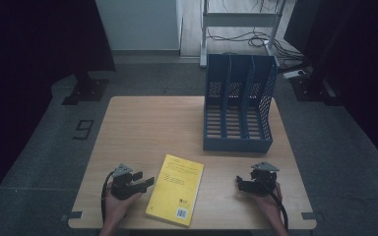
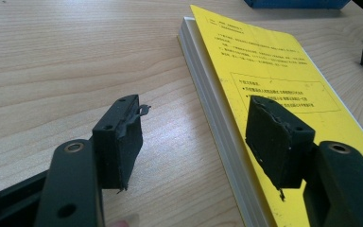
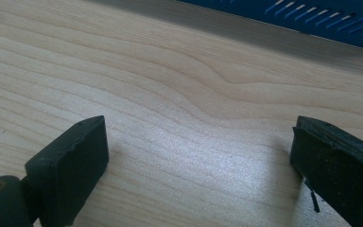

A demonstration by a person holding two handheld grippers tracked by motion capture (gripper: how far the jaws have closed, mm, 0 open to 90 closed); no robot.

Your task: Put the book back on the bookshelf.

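Starting from the left, I keep my left gripper wide, empty, just beside the yellow book lying flat on the table. My right gripper is wide too. Next, I think, I must grasp the book's edge.

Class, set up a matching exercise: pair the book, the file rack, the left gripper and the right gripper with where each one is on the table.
Things:
1. book
2. file rack
3. left gripper
4. right gripper

Places:
A. far side of the table, right of the middle
B. near edge, right of the book, jaws open
C. flat between the two grippers
D. near edge, left of the book, jaws open

Pairs: 1-C, 2-A, 3-D, 4-B
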